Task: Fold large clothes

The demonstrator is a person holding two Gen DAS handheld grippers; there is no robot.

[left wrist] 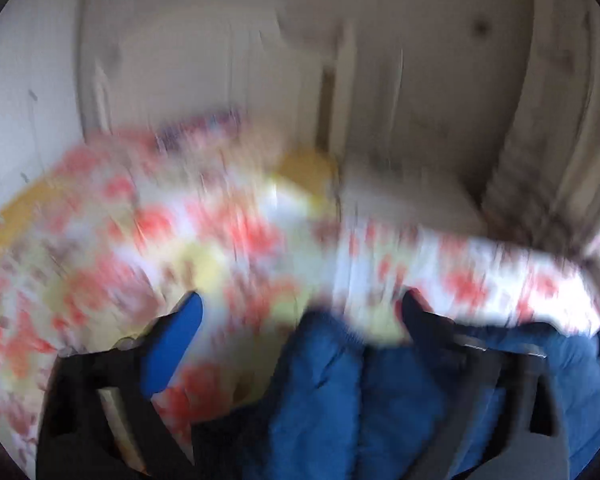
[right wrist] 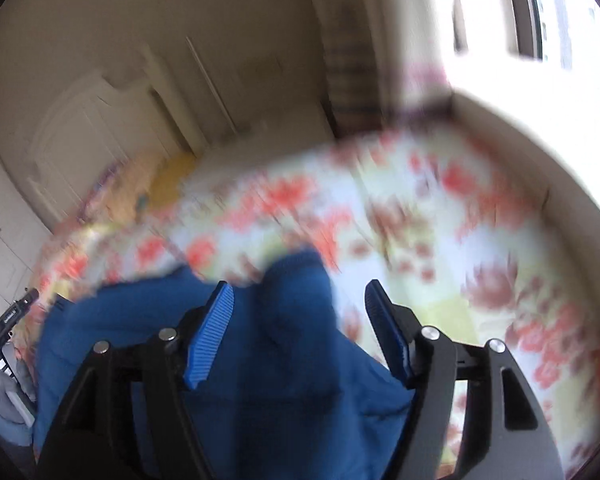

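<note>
Bedroom setting, both views blurred; floral bedspread (right wrist: 440,208) serves as work surface. Item one, nearest: left gripper (left wrist: 300,312), jaws standing wide apart, nothing pinched; one blue pad (left wrist: 172,352) shows clear of cloth. Item two: right gripper (right wrist: 300,300), jaws apart, pads not pressing, though cloth lies between and under them. Item three: blue padded garment (right wrist: 228,380), the task's thing, heaped on the near edge of the bedspread directly beneath both grippers, bunched in soft rolls rather than flat; seen in the left view as garment folds (left wrist: 340,392) running under the right-hand finger. Item four, farther: yellow patch (left wrist: 304,168) beyond the bedspread, identity unclear. Item five, farthest: pale panelled doors (right wrist: 112,120) and a bright window (right wrist: 560,8) to the right. Risk, judged: with neither gripper holding, the puffy garment may spring open or slide off the near edge; a fresh grasp on thick bunched layers may catch only the top one, or snag bedspread as well.
</note>
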